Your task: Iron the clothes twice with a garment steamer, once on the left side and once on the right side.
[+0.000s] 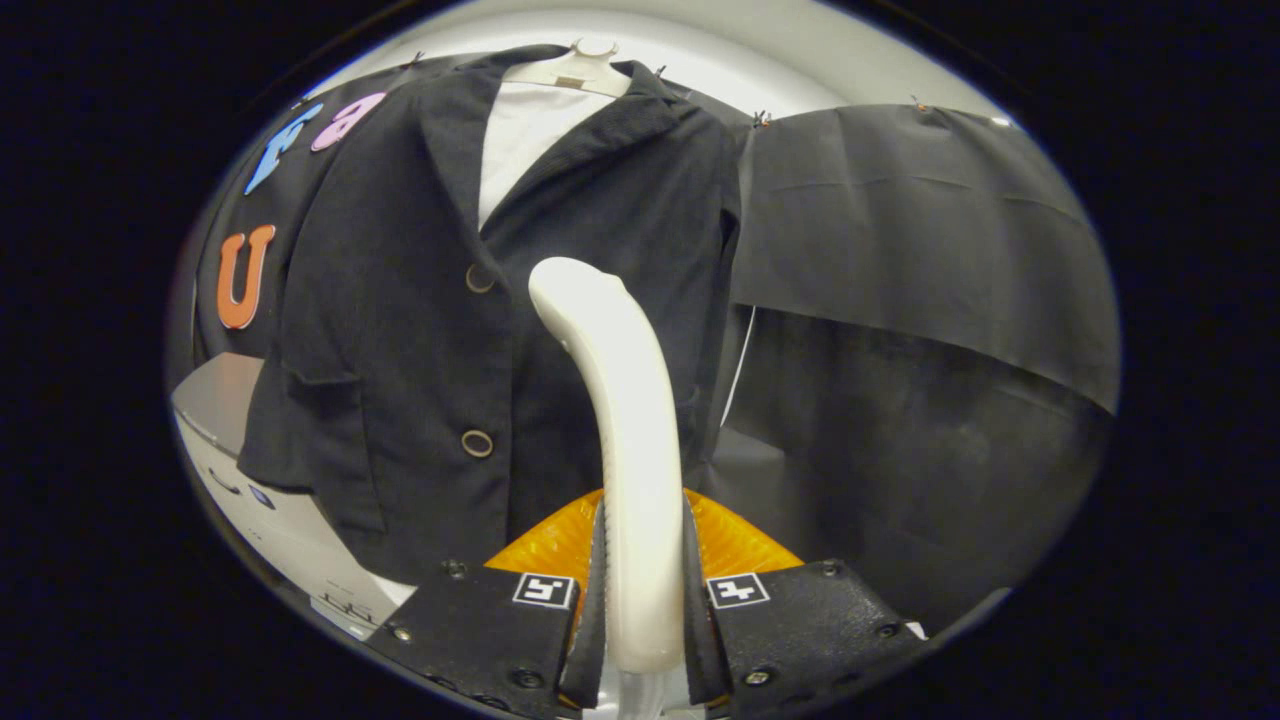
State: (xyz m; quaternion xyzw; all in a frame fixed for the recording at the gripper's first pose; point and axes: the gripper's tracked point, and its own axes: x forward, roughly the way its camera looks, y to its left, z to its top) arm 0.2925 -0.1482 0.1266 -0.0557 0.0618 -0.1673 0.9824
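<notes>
A dark jacket point(400, 330) with round buttons hangs on a white hanger point(580, 68) over a white shirt point(520, 130), straight ahead of me. My gripper point(643, 570) is shut on the white handle of the garment steamer point(625, 420), both fingers pressing its sides. The steamer rises upright between the fingers, and its rounded head sits in front of the jacket's right front panel, near the button line. Whether the head touches the cloth I cannot tell. An orange part of the steamer point(740, 545) shows just behind the fingers.
A white box-like unit point(240, 470) stands under the jacket's left side. Black cloth point(930, 270) covers the wall right of the jacket, with a thin white cord point(740, 365) hanging along the jacket's right edge.
</notes>
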